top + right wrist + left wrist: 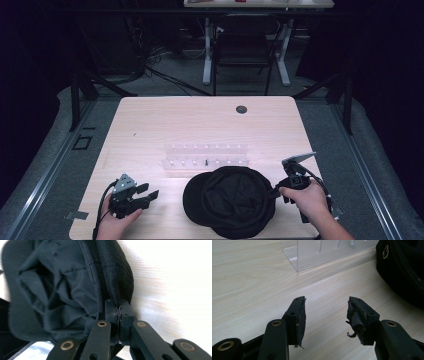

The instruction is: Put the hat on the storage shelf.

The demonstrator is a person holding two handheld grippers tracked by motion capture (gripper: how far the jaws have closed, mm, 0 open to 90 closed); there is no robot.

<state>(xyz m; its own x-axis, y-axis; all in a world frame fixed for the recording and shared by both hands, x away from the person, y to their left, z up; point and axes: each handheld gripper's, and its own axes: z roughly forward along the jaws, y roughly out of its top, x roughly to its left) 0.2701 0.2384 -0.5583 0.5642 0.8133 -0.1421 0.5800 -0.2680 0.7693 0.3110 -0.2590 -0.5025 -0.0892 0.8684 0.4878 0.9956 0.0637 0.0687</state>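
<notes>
A black cap lies upside down at the desk's near edge. The right gripper is clamped on its right rim. Left of the cap, the left gripper rests with jaws apart, holding nothing. Just beyond the cap stands a clear acrylic rack.

No text, label or number is readable anywhere.

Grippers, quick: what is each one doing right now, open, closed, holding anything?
Left gripper: open, holding nothing, over the table.
Right gripper: closed on the rim of the black cap.
</notes>
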